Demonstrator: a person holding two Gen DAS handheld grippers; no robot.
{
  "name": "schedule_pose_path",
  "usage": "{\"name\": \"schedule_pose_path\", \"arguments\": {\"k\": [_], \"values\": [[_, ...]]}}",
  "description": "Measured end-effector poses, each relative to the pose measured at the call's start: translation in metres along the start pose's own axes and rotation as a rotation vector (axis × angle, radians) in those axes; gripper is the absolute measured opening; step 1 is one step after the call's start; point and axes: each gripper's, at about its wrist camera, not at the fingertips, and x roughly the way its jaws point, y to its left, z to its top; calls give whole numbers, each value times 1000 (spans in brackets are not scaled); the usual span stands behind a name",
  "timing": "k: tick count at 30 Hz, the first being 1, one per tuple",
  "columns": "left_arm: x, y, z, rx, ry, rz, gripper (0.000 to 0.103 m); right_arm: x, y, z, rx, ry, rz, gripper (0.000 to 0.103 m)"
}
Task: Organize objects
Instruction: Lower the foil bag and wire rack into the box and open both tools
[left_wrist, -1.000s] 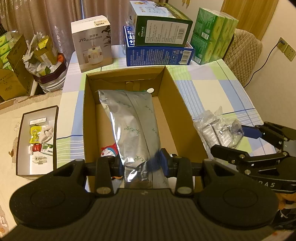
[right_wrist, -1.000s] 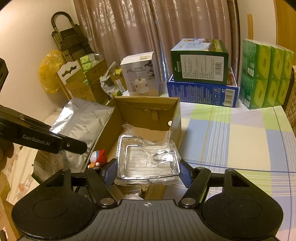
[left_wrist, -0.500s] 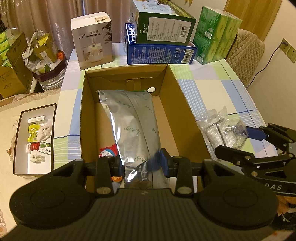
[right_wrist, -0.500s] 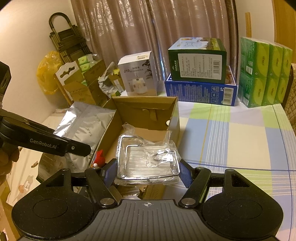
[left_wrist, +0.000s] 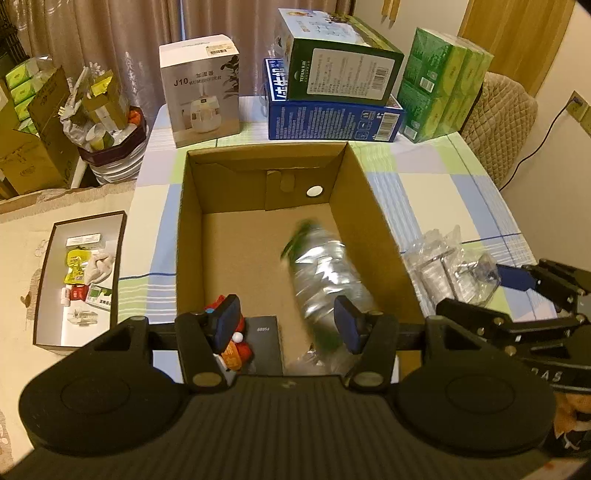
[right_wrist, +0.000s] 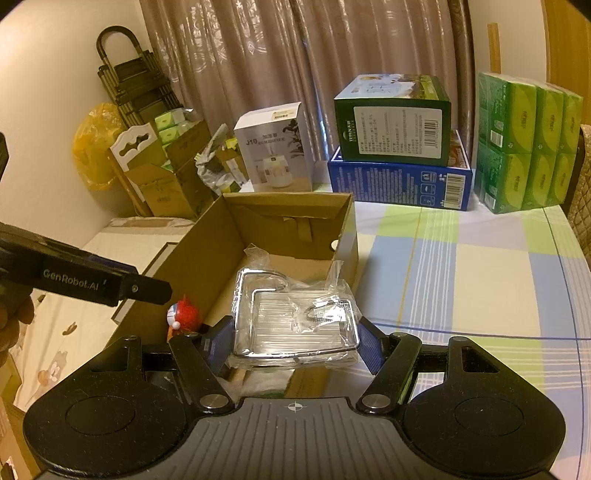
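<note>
An open cardboard box (left_wrist: 190, 229) sits on the checked tablecloth. My left gripper (left_wrist: 288, 326) is open above the box's near end. The silver foil pouch (left_wrist: 325, 273) is blurred, falling inside the box toward its right wall. A small red toy figure (left_wrist: 236, 349) and a black card (left_wrist: 264, 350) lie at the box's near end. My right gripper (right_wrist: 295, 341) is shut on a metal rack wrapped in clear plastic (right_wrist: 295, 321), held at the box's right side; the rack also shows in the left wrist view (left_wrist: 450, 269).
A white humidifier box (left_wrist: 201, 86), a green box on a blue box (left_wrist: 332, 85) and green tissue packs (left_wrist: 443, 81) stand at the table's far edge. A shallow tray of small items (left_wrist: 79, 273) lies left of the box. Cartons and bags stand at the far left.
My left gripper has opened and let go of the silver pouch, which has dropped into the box. My right gripper still holds the wrapped rack in about the same place.
</note>
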Motion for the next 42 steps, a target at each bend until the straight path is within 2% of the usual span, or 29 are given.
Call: {"name": "schedule_pose_path", "arguments": {"k": [14, 31, 42], "values": [[-3, 8, -21, -16, 19, 2, 52, 3, 14, 1, -25, 10, 14, 66], [1, 7, -25, 14, 25, 15, 54, 13, 14, 4, -14, 19, 22, 66], [0, 14, -27, 13, 19, 16, 56, 26, 14, 11, 40, 26, 56, 66]]}}
